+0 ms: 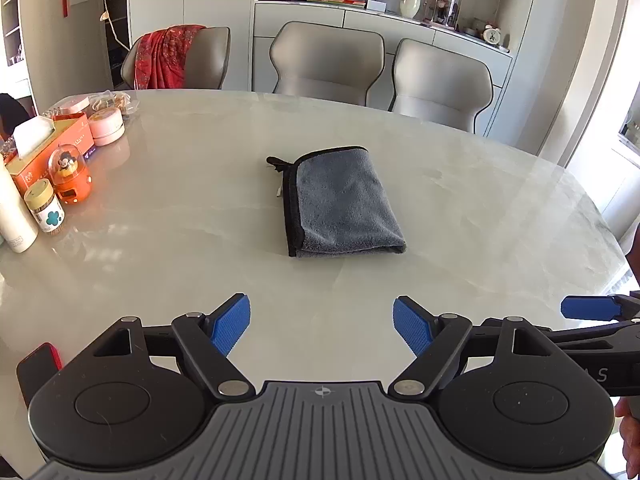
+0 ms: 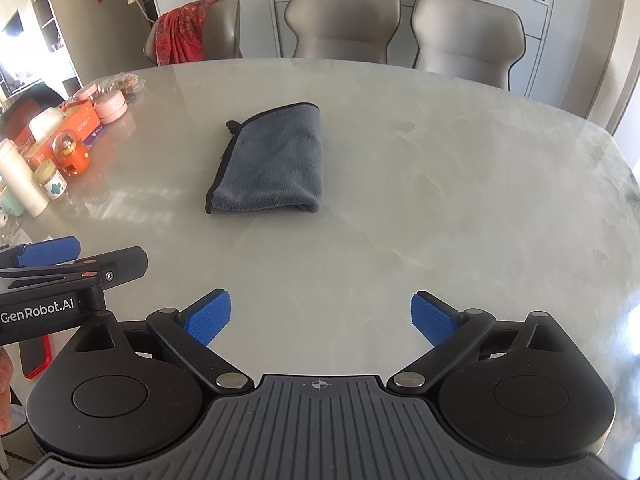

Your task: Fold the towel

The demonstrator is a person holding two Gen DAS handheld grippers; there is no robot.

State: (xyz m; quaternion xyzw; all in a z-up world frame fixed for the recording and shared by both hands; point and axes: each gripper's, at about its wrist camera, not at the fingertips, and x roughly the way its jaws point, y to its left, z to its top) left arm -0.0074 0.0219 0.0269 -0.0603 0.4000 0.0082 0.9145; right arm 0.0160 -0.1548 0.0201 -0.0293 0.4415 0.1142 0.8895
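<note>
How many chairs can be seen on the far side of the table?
3. One at far left with a red cloth draped over it, one in the middle, one at right. All stand behind the table; others may sit outside the view.

My left view crops my right gripper (image 1: 588,308) at the right edge, only one blue pad showing, so I can't read its spread there. The red phone (image 1: 40,364) near left hides partly behind my own housing. Far left, the white bottle (image 1: 14,216) runs off the frame. The towel (image 1: 340,204) is folded over, its under layers hidden. In my right view, my left gripper (image 2: 48,252) is cut by the left edge.
</note>
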